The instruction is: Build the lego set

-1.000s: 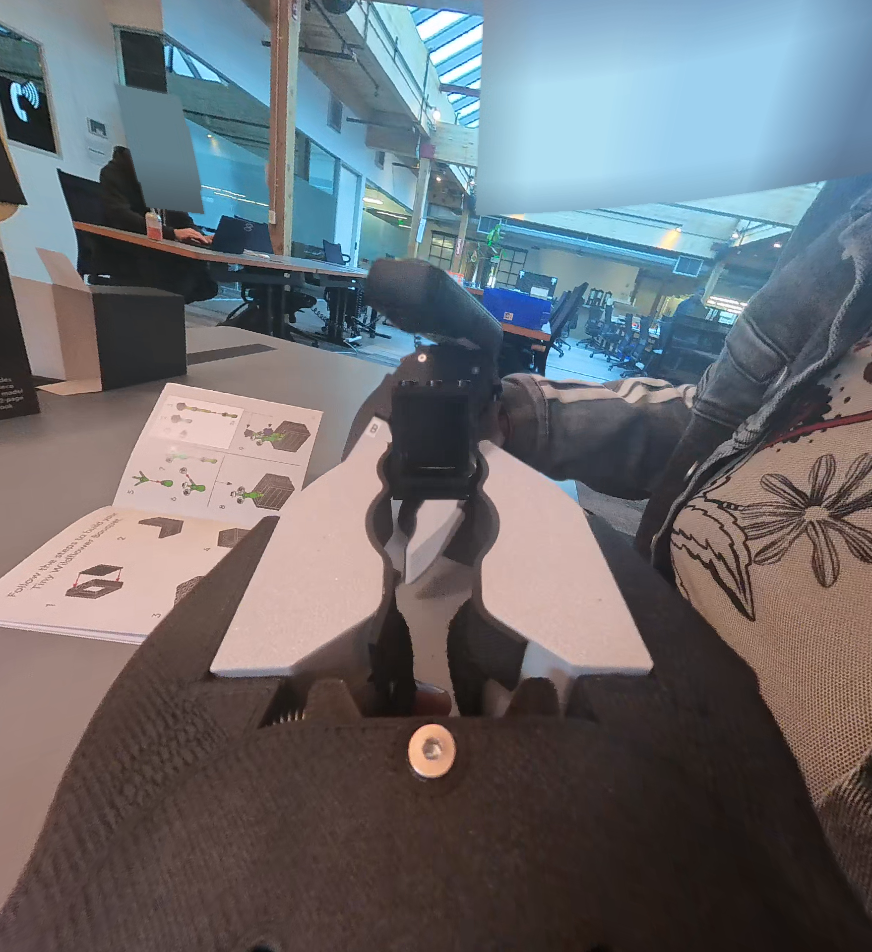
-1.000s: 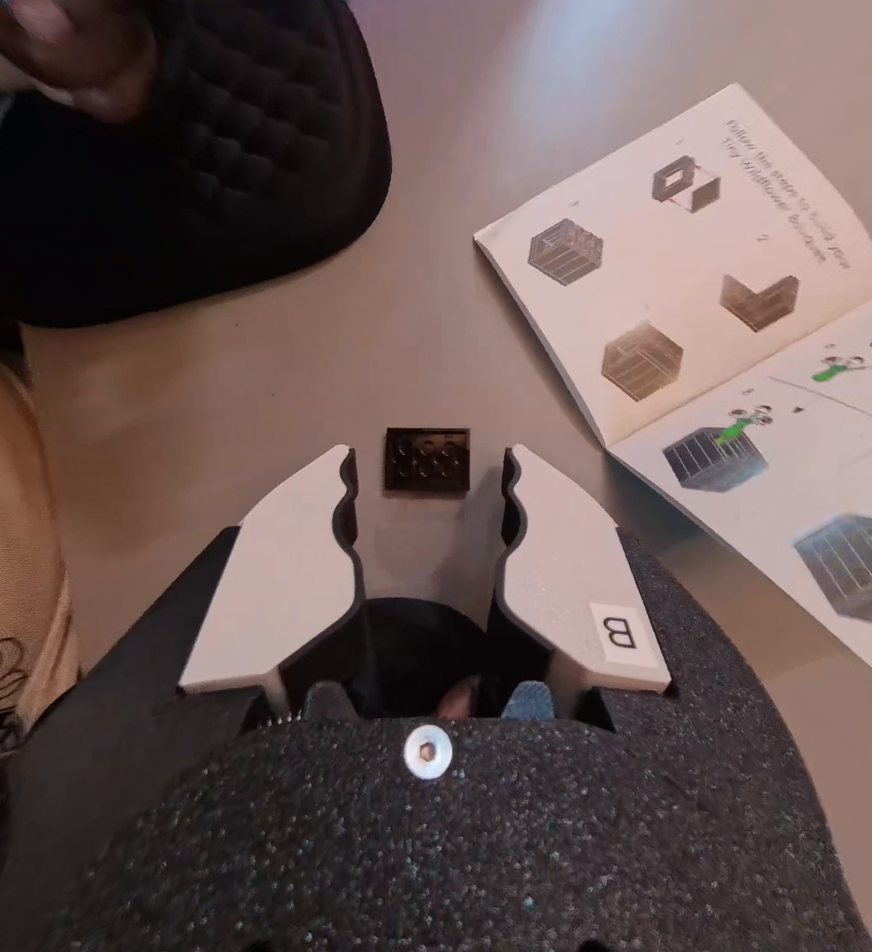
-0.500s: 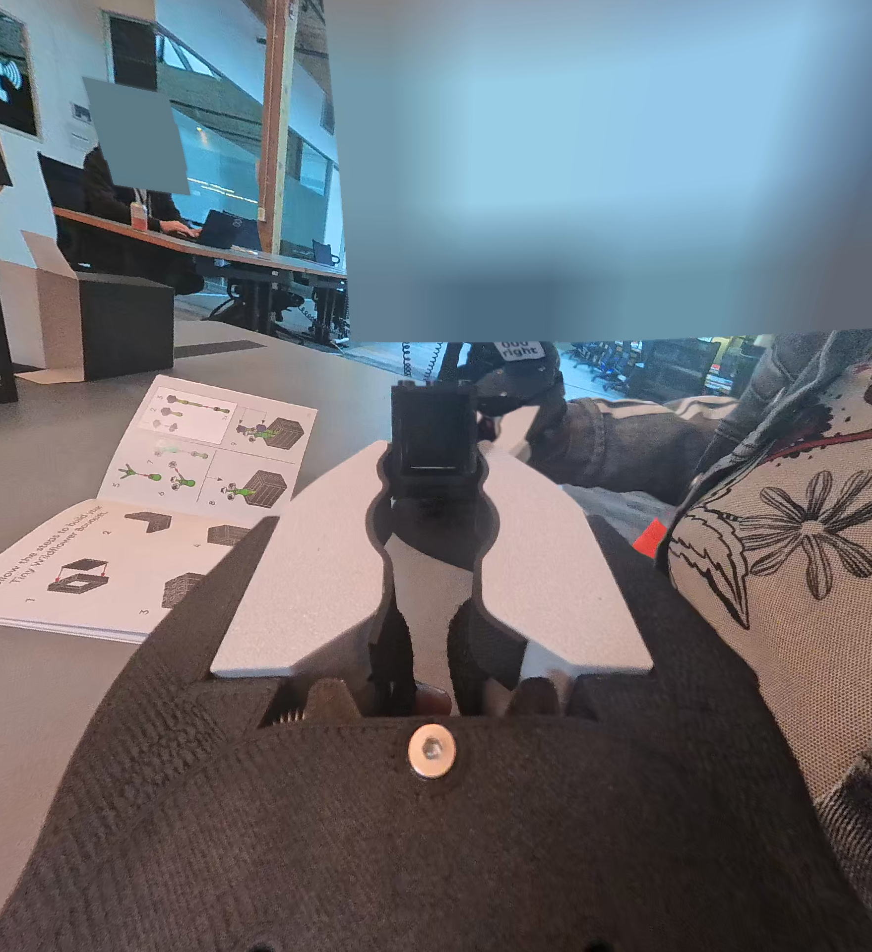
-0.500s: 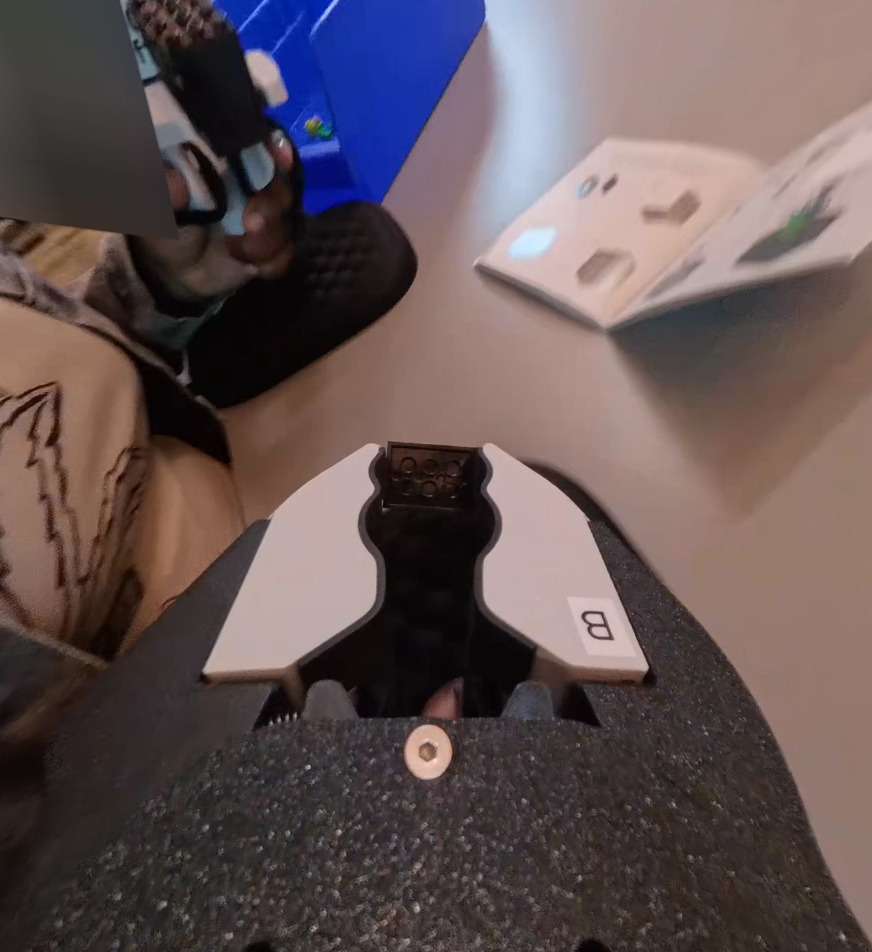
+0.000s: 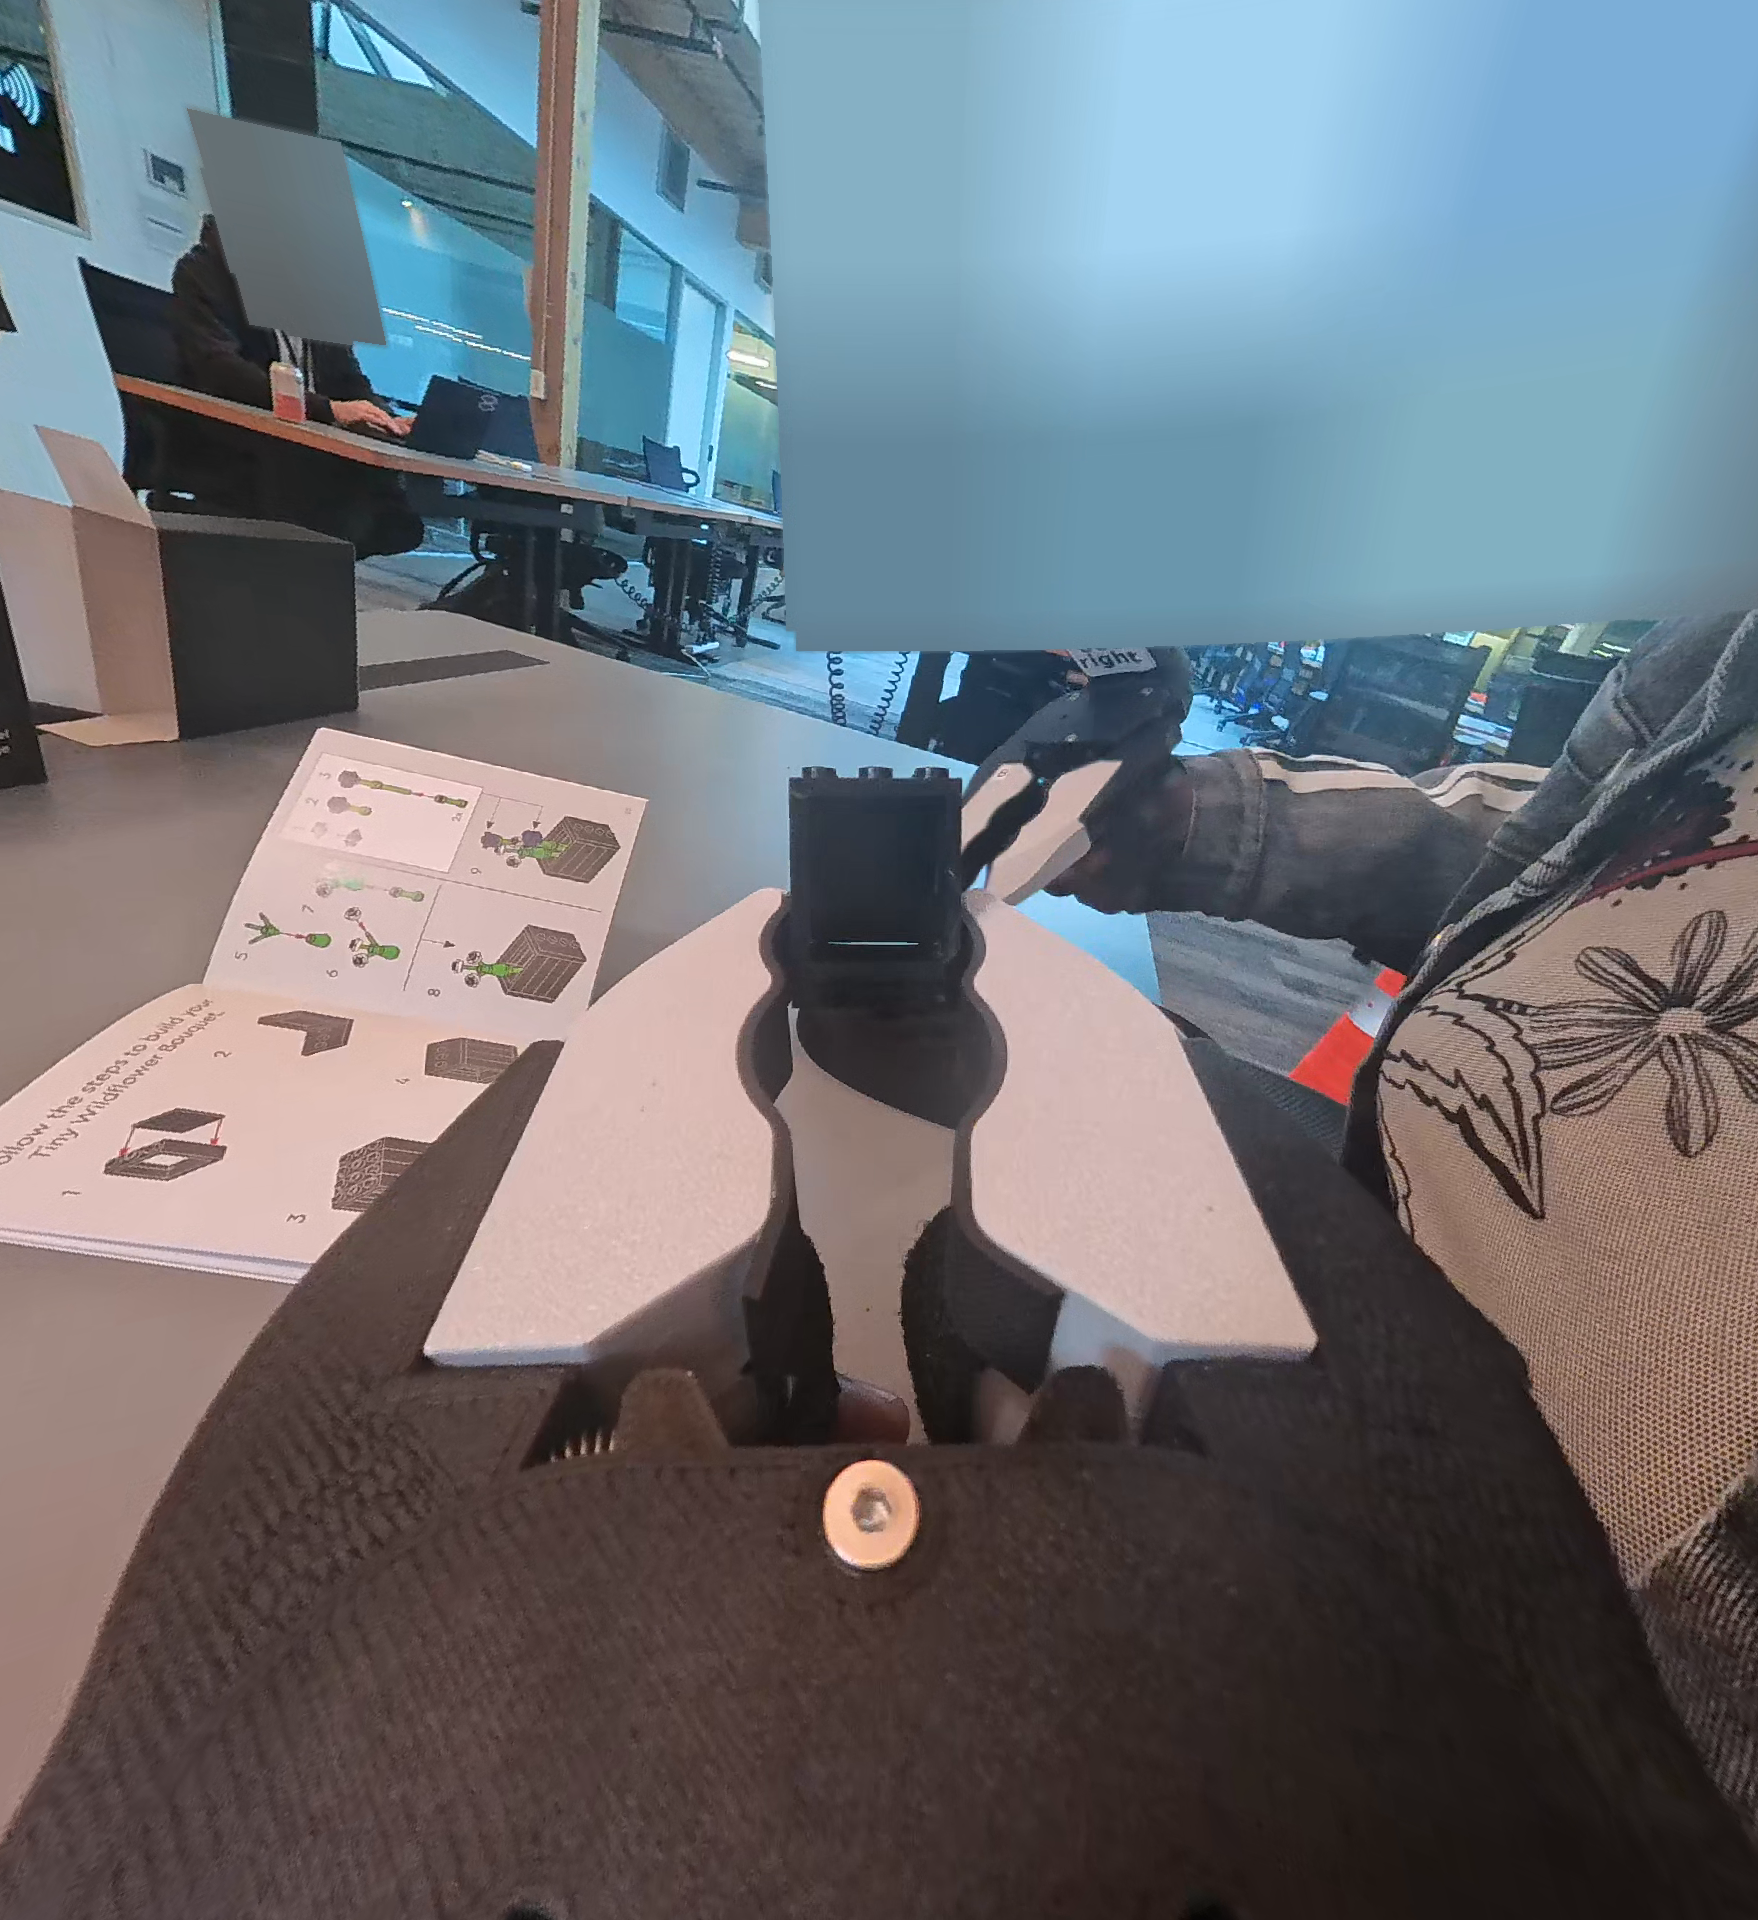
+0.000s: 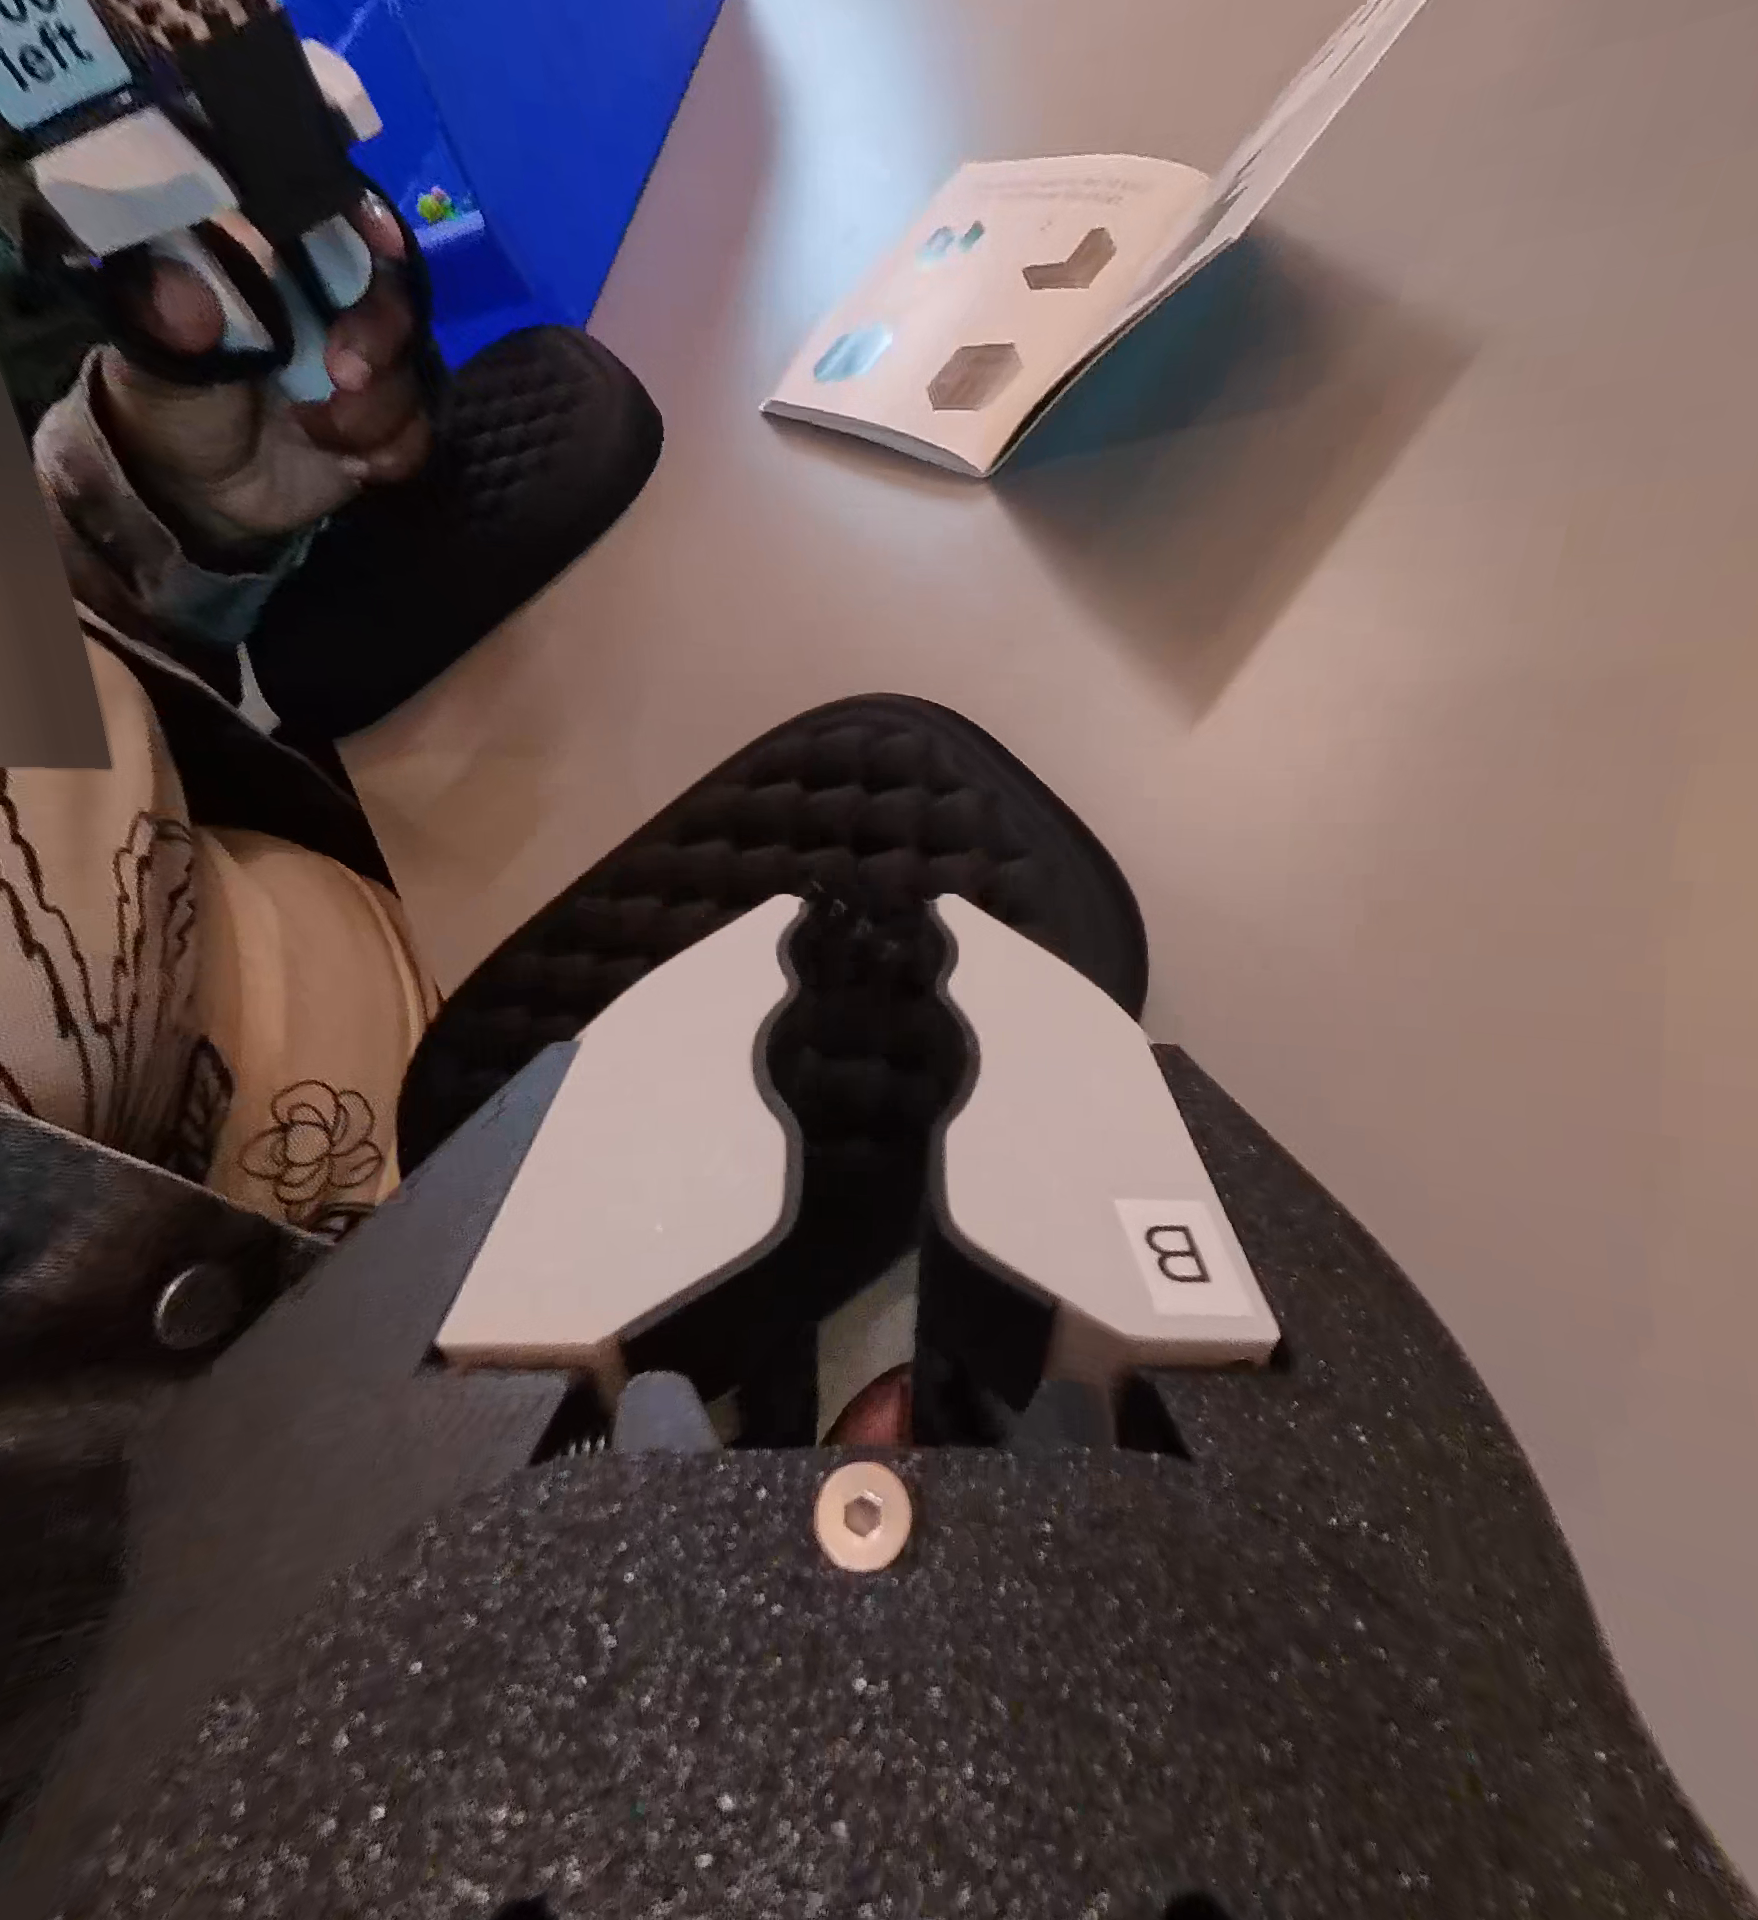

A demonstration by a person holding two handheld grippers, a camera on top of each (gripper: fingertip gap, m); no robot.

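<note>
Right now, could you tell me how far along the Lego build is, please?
Done: a hollow black box of bricks is assembled. In hand: the left tool grips it, studs up; the right tool is nearly closed, contents unclear. Left: the green stems pictured in the booklet are not on it yet.

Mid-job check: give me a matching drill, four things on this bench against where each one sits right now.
Things:
1. black lego box
2. instruction booklet
3. blue container
4. black carton

Places:
a. lying open on the table
b. far side of the table, flap open
c. beyond the left hand
d. clamped in the left gripper

Pairs: 1-d, 2-a, 3-c, 4-b.
</note>
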